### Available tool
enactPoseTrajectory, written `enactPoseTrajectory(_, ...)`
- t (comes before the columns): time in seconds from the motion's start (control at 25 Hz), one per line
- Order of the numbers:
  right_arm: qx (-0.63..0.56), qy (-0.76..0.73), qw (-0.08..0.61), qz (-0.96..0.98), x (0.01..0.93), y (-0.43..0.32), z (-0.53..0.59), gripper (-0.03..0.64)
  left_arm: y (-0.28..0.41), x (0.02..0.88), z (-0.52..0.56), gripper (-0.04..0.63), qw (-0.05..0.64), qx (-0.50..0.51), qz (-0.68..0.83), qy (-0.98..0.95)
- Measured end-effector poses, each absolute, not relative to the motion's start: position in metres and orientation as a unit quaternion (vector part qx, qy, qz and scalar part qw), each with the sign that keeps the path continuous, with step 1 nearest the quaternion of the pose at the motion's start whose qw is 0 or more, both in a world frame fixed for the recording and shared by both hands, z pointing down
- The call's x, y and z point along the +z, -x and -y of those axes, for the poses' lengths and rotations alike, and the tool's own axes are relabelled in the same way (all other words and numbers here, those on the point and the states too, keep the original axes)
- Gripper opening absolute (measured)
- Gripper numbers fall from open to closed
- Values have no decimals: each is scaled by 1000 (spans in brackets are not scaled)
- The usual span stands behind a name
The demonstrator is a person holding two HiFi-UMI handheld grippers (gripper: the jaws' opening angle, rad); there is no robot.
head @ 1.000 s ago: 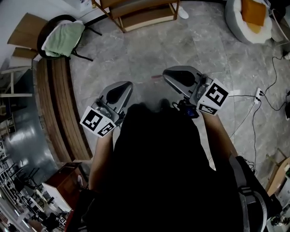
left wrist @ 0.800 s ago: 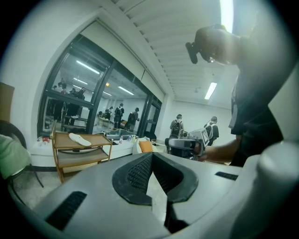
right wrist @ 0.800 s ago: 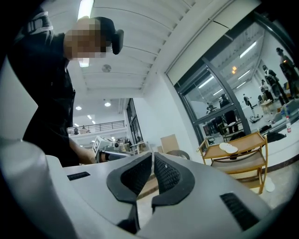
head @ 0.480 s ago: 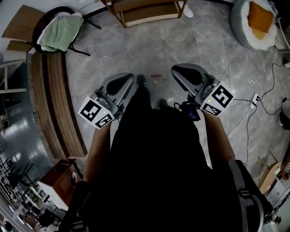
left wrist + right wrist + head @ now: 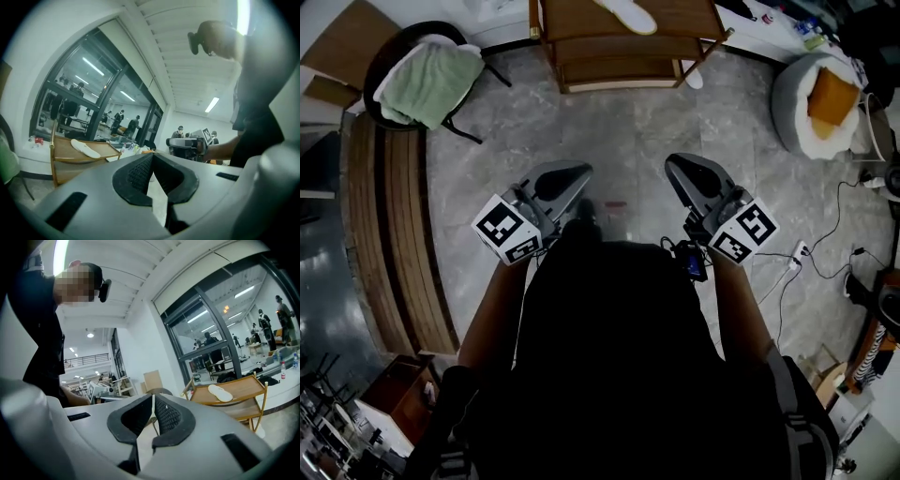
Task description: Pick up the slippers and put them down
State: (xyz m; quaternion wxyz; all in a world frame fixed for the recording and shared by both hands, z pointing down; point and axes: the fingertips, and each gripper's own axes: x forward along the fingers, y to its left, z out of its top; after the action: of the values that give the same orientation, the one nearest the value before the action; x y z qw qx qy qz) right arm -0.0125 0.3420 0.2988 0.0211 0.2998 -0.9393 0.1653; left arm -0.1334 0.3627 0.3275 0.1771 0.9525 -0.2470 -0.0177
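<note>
One white slipper (image 5: 624, 12) lies on the top shelf of a wooden cart (image 5: 619, 47) straight ahead; it also shows in the left gripper view as slipper (image 5: 85, 148) and in the right gripper view as slipper (image 5: 220, 393). A second white slipper (image 5: 692, 76) lies partly hidden on the floor by the cart's right leg. My left gripper (image 5: 581, 171) and right gripper (image 5: 671, 163) are held level side by side over the grey floor, well short of the cart. Both are shut with nothing between the jaws.
A black chair with a green towel (image 5: 427, 80) stands at the back left. A curved wooden bench (image 5: 394, 234) runs along the left. A grey cushion seat with an orange pillow (image 5: 821, 94) sits at the right, with cables and a power strip (image 5: 795, 262) on the floor.
Both grippers and the view have moved forward toward the cart. The cart's top shelf with its slipper has come into the head view. The jaws stay shut.
</note>
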Motion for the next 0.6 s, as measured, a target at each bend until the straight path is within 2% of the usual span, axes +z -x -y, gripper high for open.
enactPoseTrajectory(0.2,196,-358,-7,913,295,22,-284,26,161,333,-312,11,194,-47,228,-953)
enactPoseTrajectory(0.6,165,-361,27,917,288,14,-249,26,137,337,-251,11,197,-35,197,-960)
